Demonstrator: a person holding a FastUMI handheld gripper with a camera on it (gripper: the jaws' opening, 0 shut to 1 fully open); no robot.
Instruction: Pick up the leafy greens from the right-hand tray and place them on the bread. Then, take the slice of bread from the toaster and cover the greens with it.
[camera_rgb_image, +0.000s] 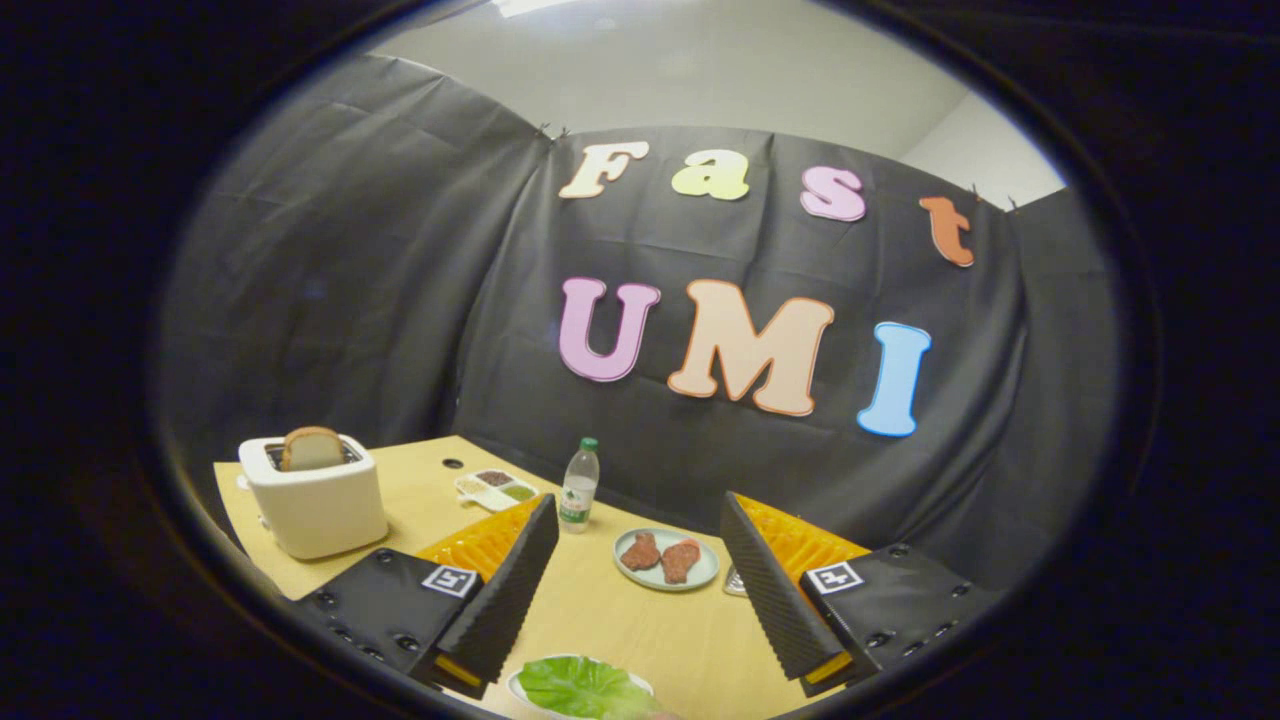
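Tongs hang spread wide and released above the surface, with nothing between the fingers. Just below and between the fingertips lies the leafy greens on a pale dish; whether bread sits underneath the leaf cannot be told, as the greens cover what lies below and a reddish blur shows beside it. Across the surface to the left stands the toaster, and the slice of bread stands upright in its slot, untouched. Beyond the fingers a plate carries two pieces of meat, with a water bottle and a small divided tray farther back. By my reading, the greens look placed and the tongs have let go, so the first half seems done. What remains is the second half: reaching the toaster, lifting out the slice, and laying it over the greens
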